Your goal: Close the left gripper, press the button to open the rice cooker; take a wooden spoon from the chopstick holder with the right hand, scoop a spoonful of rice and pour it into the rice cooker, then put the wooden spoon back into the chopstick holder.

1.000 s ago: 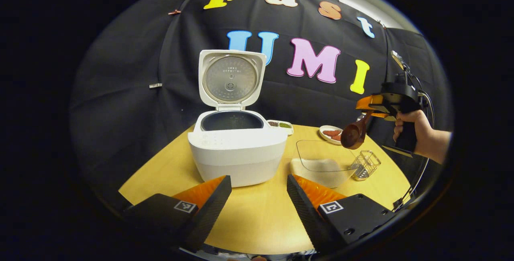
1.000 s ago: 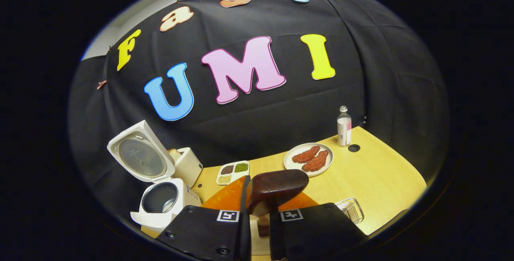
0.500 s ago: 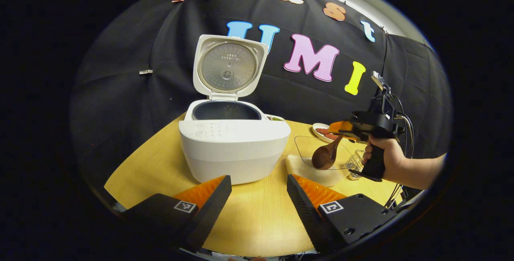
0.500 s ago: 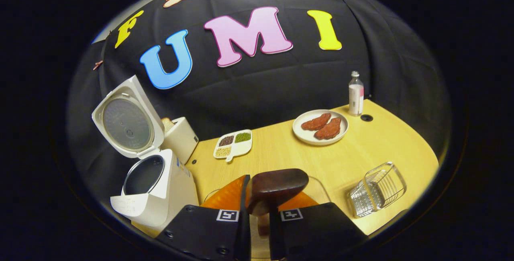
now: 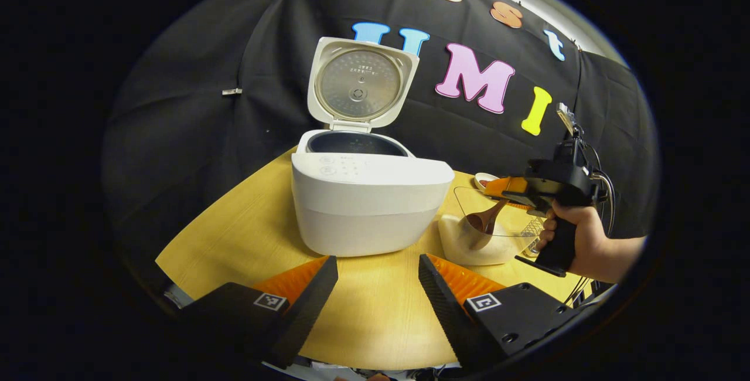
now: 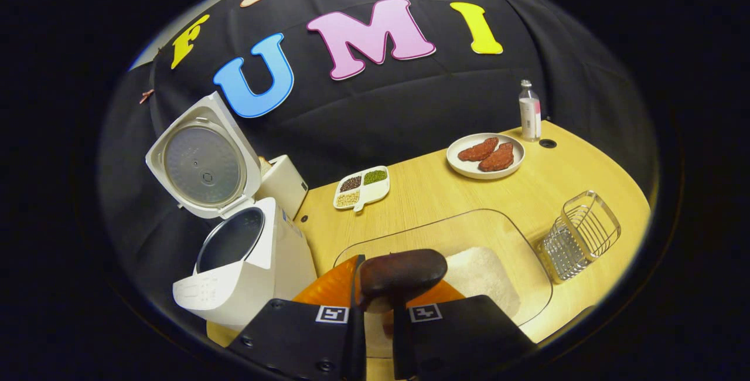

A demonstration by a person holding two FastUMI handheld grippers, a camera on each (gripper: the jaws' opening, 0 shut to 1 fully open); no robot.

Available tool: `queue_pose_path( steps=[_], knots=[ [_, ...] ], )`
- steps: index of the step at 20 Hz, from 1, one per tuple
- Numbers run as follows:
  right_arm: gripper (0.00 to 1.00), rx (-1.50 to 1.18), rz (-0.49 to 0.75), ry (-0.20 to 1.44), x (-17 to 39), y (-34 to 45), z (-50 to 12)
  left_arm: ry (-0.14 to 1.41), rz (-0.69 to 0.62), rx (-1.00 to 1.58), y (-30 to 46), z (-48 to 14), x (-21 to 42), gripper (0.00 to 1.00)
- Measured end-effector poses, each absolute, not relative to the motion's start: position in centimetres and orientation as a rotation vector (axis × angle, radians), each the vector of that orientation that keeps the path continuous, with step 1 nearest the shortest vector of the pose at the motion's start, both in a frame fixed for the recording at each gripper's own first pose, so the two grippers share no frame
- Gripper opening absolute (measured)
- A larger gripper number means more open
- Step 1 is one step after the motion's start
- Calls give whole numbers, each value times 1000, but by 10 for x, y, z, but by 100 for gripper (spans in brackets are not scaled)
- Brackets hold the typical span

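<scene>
presently the right hand-held gripper clamps the wooden spoon, bowl lowered into the rice container; left hand-held gripper spread wide before the open rice cooker.

Black pistol-grip gripper, cables seemingly trailing behind.

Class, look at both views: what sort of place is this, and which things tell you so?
Probably a staged kitchen tabletop in a recording booth: an open rice cooker, a clear container of rice and a plate of meat sit on a wooden table backed by black cloth.
</scene>
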State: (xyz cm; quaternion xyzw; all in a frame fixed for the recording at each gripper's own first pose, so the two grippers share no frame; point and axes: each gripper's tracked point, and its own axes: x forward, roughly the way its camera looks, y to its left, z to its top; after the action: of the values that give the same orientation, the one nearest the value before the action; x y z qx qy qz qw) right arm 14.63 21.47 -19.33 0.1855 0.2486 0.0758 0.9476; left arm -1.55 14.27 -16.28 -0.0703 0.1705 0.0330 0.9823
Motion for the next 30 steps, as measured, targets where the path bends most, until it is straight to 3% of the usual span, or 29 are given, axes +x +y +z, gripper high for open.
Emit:
queue_pose_path(
  steps=[14, 22, 30],
  knots=[
    [22, 879, -2, 636, 135, 165, -197, 339, 59, -176, 133, -151, -26, 96],
    [22, 1062, -95, 557, 139, 113, -161, 317, 68, -188, 136, -140, -31, 96],
    [22, 1185, -71, 506, 147, 103, -107, 290, 28, -203, 126, -128, -30, 96]
  ],
)
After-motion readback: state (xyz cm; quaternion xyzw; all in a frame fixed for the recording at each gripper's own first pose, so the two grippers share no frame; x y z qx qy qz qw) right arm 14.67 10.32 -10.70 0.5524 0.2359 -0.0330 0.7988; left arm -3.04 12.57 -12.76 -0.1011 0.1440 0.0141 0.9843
